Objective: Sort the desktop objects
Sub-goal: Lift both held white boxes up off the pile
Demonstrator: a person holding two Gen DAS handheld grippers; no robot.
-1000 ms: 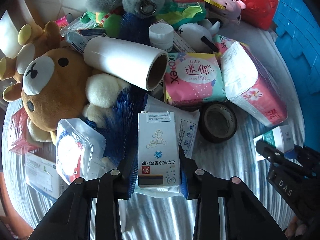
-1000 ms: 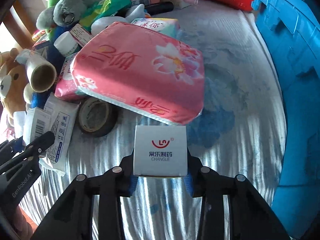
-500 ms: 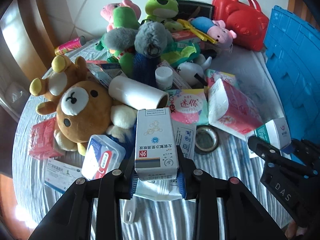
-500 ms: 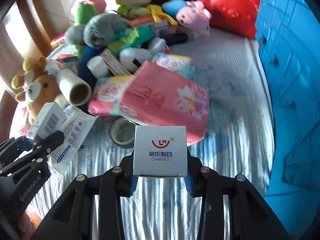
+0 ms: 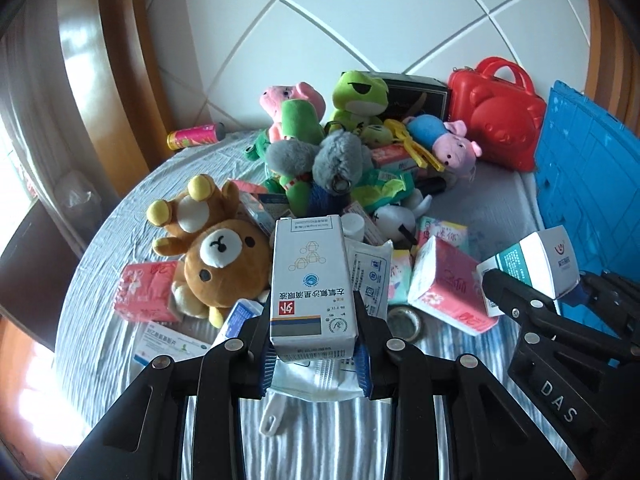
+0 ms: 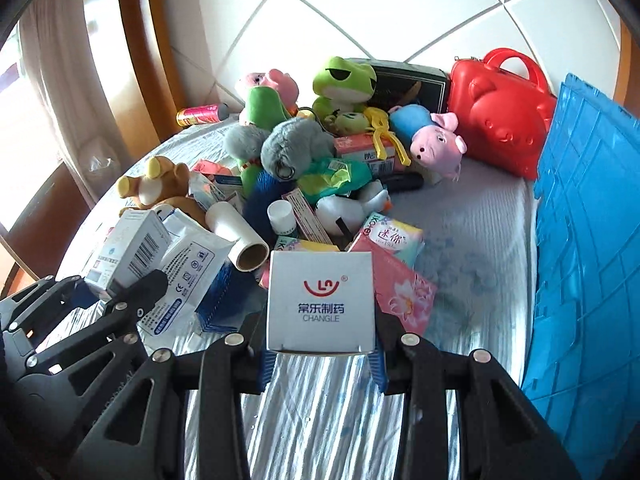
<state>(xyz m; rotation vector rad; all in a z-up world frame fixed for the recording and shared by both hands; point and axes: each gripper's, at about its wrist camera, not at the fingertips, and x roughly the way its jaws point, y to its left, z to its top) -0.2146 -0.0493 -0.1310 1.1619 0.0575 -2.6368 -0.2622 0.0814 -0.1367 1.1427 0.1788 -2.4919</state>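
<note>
Left tool (image 5: 316,356) pinching upright medicine box (image 5: 310,280), long axis pointing away.

1. Left tongs (image 5: 316,354): black plastic linkage arms, silver screws, blue pads.
2. Right tongs (image 6: 322,360): same black build, blue pads, silver screws; white "DAS" lettering on the side.

Toy heap (image 5: 332,152) mid-table, crate (image 5: 592,200) right, suitcase (image 5: 494,120) behind, teddy (image 5: 224,264) left.
</note>
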